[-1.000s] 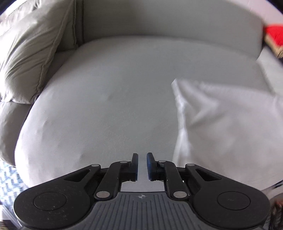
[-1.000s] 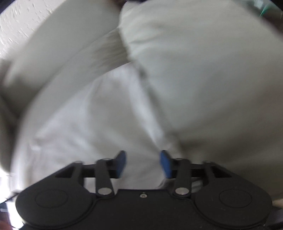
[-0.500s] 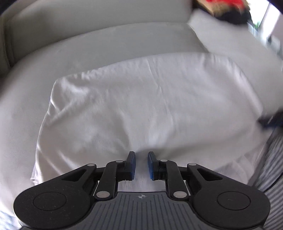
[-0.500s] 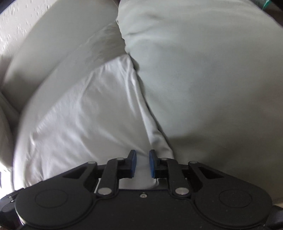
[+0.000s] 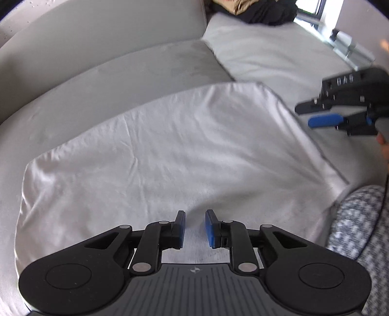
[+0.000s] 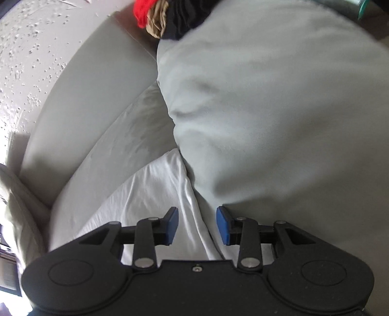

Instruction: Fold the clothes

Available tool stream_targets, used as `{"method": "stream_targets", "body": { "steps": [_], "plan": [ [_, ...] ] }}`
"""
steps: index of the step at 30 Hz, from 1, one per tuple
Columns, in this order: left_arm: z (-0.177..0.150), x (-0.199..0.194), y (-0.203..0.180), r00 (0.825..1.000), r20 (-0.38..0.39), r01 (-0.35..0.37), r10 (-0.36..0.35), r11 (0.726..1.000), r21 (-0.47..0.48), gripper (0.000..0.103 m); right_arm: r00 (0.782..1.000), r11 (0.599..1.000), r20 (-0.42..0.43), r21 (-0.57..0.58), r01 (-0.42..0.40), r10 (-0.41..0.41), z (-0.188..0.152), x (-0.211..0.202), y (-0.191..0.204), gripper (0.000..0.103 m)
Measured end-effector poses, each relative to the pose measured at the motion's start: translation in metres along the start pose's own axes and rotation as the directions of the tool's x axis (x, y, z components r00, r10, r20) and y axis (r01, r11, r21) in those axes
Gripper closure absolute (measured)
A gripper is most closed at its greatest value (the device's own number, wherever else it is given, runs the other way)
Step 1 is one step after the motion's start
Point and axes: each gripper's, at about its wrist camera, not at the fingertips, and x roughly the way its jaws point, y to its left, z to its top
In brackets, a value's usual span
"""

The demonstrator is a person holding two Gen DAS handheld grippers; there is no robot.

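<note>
A white shirt lies spread flat on the grey sofa. The left hand-held gripper hovers over its near edge, jaws slightly apart and empty. The right hand-held gripper hangs above its right edge, jaws apart.

Left wrist view – low over white garment; right wrist view – close at its edge; both share sofa.

A grey sofa fills the room ahead of the left claw, its backrest against a rough textured white wall, daylight entering through a window far off to the right, patterned rug below.
</note>
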Motion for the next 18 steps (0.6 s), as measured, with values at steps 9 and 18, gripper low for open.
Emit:
{"method": "stream_targets", "body": {
  "steps": [9,18],
  "plan": [
    [0.006,0.004,0.012,1.000,-0.025,-0.002,0.000,0.996,-0.087,0.077,0.992,0.973,-0.011,-0.193,0.124,-0.128,0.010,0.035,0.025,0.101],
    [0.000,0.004,0.015,1.000,-0.011,0.016,-0.017,0.997,-0.076,0.077,0.998,0.998,0.044,0.025,-0.053,0.052,0.024,0.015,0.006,0.069]
  ]
}}
